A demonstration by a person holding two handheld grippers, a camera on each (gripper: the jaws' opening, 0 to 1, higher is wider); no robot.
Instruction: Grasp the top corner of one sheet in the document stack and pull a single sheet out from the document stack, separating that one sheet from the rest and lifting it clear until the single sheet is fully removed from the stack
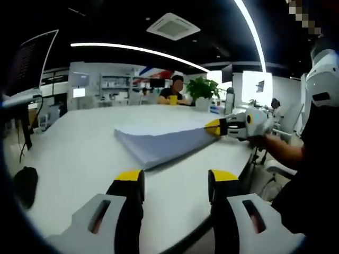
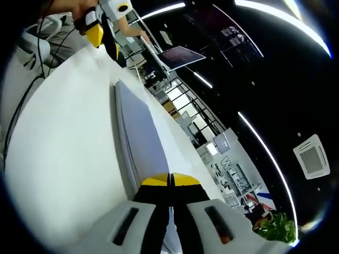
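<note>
Right gripper pinched closed on paper stack corner; left gripper open, holding nothing, above table.

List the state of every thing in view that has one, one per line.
Stack: lying flat on the table, top sheet not yet lifted clear.
Right gripper: shut at the stack's corner; whether it pinches a sheet, I cannot tell.
Left gripper: open, empty, short of the stack.
Laptop: open, on the table.
</note>
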